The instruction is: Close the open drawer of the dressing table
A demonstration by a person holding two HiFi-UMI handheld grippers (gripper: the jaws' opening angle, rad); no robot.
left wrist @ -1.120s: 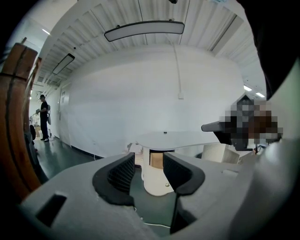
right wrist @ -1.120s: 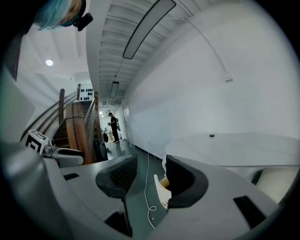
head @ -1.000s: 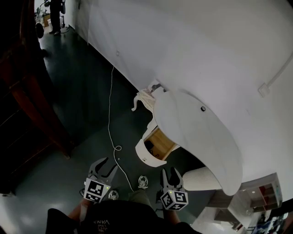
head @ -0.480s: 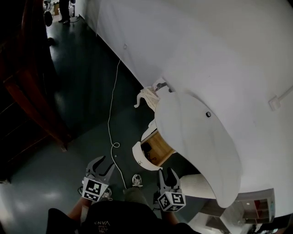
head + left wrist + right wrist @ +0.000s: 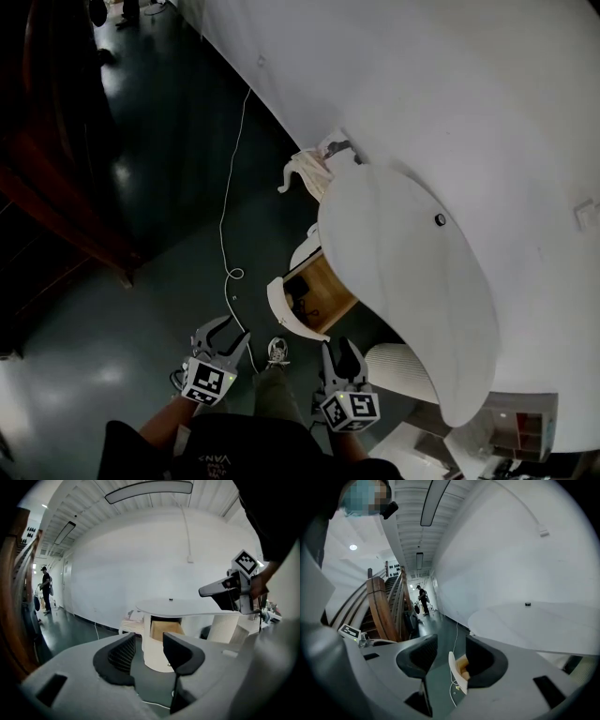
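Fingers wide, empty on left gripper point(image 5: 226, 331) and right gripper point(image 5: 339, 347) — tabletop point(image 5: 403, 272) hides much of the drawer point(image 5: 279, 306).

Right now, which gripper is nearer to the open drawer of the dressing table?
Right, by the look. The right gripper is just short of the drawer, by its white front; the left gripper hangs farther off, toward the head view's left. Both are open, touching nothing.

Dark glossy floor point(image 5: 169, 216): white cable point(image 5: 233, 274) trails from far wall to near; ribbed stool point(image 5: 403, 367) at right. White table top point(image 5: 403, 281): one small dark object point(image 5: 439, 219).
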